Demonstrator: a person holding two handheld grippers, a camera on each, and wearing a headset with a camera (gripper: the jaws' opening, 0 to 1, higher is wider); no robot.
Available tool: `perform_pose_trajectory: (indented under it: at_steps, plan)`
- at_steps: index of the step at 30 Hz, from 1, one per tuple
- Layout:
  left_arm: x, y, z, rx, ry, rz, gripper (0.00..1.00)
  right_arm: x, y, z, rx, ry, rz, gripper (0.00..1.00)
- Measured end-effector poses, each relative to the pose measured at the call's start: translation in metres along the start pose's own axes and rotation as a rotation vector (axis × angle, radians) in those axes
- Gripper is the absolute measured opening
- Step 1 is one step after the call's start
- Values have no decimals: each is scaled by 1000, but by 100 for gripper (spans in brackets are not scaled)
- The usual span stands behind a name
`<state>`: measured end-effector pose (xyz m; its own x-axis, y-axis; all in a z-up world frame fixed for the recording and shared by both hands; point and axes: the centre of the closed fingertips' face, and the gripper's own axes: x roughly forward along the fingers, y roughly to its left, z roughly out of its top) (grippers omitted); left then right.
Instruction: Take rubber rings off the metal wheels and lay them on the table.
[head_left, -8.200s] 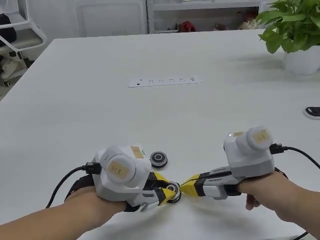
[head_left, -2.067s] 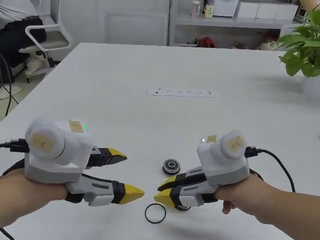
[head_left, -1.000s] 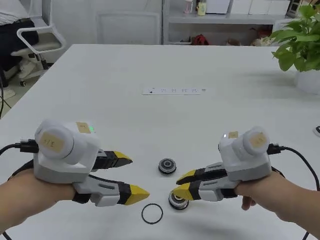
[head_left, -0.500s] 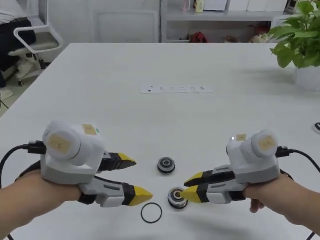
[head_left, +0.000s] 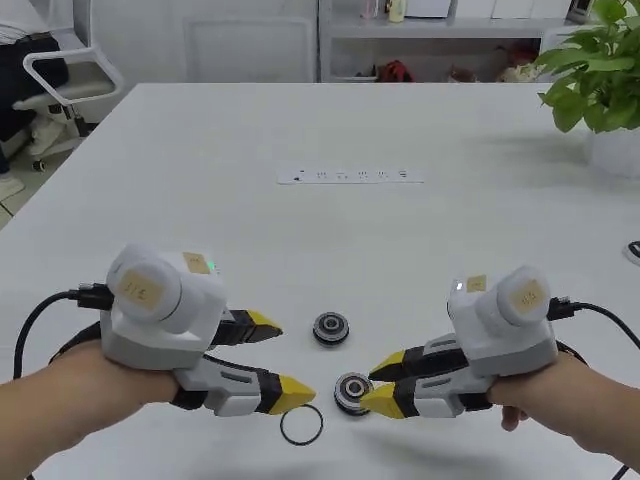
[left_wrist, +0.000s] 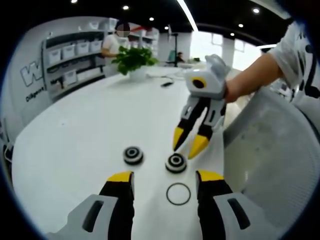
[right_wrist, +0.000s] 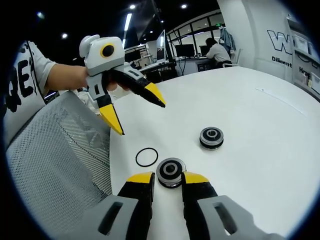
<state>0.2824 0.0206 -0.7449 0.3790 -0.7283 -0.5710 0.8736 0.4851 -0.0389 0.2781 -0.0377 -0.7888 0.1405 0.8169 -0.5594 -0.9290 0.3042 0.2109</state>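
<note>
Two small metal wheels lie on the white table (head_left: 200, 170). The near wheel (head_left: 351, 390) (right_wrist: 171, 171) (left_wrist: 176, 162) shows a bare silver rim. The far wheel (head_left: 331, 327) (right_wrist: 212, 137) (left_wrist: 133, 155) has a dark rim. A loose black rubber ring (head_left: 301, 425) (left_wrist: 178, 193) (right_wrist: 146, 156) lies flat beside the near wheel. My right gripper (head_left: 378, 382) (right_wrist: 168, 177) is open a little, its tips just right of the near wheel. My left gripper (head_left: 280, 357) (left_wrist: 165, 176) is wide open and holds nothing, above the table left of the ring.
A white power strip (head_left: 350, 177) lies mid-table. A potted plant (head_left: 600, 70) stands at the far right corner, and a dark object (head_left: 632, 250) sits at the right edge. Beyond the table's left end stands a chair (head_left: 60, 75). Cables trail from both grippers.
My right gripper has drawn back to the right, off the near wheel, which stays on the table. The left gripper stays open and has edged closer to the ring.
</note>
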Motion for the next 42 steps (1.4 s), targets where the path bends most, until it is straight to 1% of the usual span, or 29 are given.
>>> perform_pose_trajectory:
  at_steps: [8,14,21,30,42]
  plan:
    - [10,-4,1,6,9,-17,50,-1,-5,-5,4,3,-10,21]
    - [19,-8,1,15,21,-34,48,0,-5,-9,3,6,-10,22]
    - [29,-12,1,22,35,-56,45,2,-4,-12,-17,18,-4,22]
    - [40,-17,-2,35,50,-78,42,6,-4,-14,-19,21,-2,22]
    - [53,-21,-2,52,60,-97,36,8,-6,-17,-33,32,-9,19]
